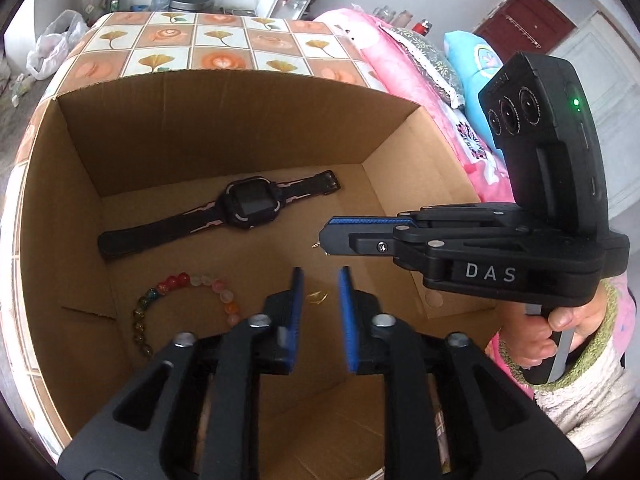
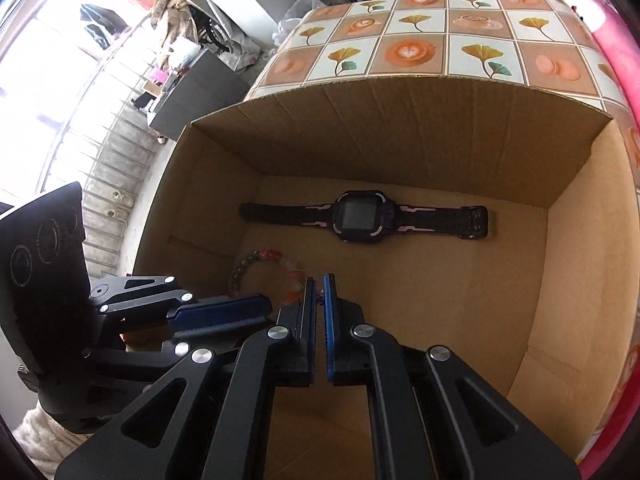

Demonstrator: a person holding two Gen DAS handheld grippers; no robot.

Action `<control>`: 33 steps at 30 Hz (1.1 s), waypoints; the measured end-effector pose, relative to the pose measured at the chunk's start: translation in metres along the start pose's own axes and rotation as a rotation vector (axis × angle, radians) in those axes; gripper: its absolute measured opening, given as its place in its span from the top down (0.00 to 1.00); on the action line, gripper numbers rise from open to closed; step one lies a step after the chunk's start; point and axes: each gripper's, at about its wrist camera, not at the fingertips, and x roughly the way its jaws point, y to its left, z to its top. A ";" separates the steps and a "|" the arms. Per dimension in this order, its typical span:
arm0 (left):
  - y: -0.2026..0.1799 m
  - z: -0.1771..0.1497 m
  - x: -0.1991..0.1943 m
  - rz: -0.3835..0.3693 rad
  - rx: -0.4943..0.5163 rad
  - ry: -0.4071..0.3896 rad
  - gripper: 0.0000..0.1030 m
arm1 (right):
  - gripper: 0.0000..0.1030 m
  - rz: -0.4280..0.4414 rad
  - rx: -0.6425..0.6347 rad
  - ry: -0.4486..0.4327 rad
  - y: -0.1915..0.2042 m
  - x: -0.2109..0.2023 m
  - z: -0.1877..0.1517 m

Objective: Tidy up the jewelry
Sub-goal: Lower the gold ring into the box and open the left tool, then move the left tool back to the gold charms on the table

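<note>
Blk watch (image 1: 245, 204) flat, bead bracelet (image 1: 182, 300) nearby in box (image 1: 208, 136).

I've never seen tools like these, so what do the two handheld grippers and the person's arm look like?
Both are matte black plastic with silver bolts and blue ribbed pads on the fingers. The right gripper bears white letters "DAS", a black camera block with three lenses and a green light. The hand wears a fluffy white sleeve with green trim.

One open brown cardboard box (image 1: 224, 128) holds one black smartwatch with pink-trimmed strap (image 1: 224, 210), one bracelet of multicoloured glass beads (image 1: 180, 308) and one small gold-coloured ring-like piece (image 1: 318, 297). Two black grippers with blue pads show.
</note>
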 end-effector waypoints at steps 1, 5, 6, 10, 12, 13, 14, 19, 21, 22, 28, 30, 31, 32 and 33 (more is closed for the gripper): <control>0.001 0.002 0.001 0.003 -0.001 -0.001 0.76 | 0.95 0.004 -0.001 0.000 0.000 0.001 0.000; 0.003 0.004 0.000 0.006 -0.009 -0.009 0.74 | 0.95 0.005 0.001 -0.006 -0.003 0.003 0.001; 0.004 0.004 -0.002 0.005 -0.011 -0.020 0.74 | 0.95 0.001 0.002 -0.013 -0.003 0.002 0.000; -0.001 0.002 -0.018 0.009 0.016 -0.085 0.74 | 0.94 -0.007 -0.001 -0.055 -0.002 -0.013 -0.005; -0.008 -0.005 -0.036 0.019 0.059 -0.146 0.74 | 0.89 0.004 -0.007 -0.093 0.002 -0.029 -0.013; -0.012 -0.009 -0.046 0.021 0.081 -0.177 0.74 | 0.83 0.005 -0.013 -0.117 0.004 -0.037 -0.017; -0.015 -0.014 -0.054 0.023 0.102 -0.205 0.74 | 0.80 0.009 -0.024 -0.142 0.007 -0.045 -0.023; -0.030 -0.068 -0.110 0.022 0.220 -0.357 0.72 | 0.80 0.057 -0.140 -0.319 0.037 -0.097 -0.077; -0.035 -0.092 -0.124 0.022 0.256 -0.386 0.71 | 0.80 0.056 -0.198 -0.388 0.049 -0.113 -0.109; -0.036 -0.105 -0.129 0.022 0.272 -0.393 0.70 | 0.80 0.063 -0.211 -0.405 0.051 -0.117 -0.121; -0.040 -0.164 -0.122 -0.002 0.282 -0.363 0.67 | 0.80 0.082 -0.192 -0.419 0.051 -0.107 -0.190; -0.038 -0.175 -0.106 -0.015 0.252 -0.332 0.67 | 0.80 0.127 -0.138 -0.379 0.043 -0.087 -0.207; -0.036 -0.180 -0.100 -0.024 0.234 -0.316 0.67 | 0.80 0.134 -0.111 -0.356 0.039 -0.077 -0.213; -0.035 -0.182 -0.087 -0.026 0.211 -0.291 0.67 | 0.80 0.126 -0.096 -0.341 0.035 -0.068 -0.216; -0.034 -0.185 -0.079 -0.018 0.206 -0.284 0.67 | 0.81 0.099 -0.080 -0.314 0.032 -0.054 -0.222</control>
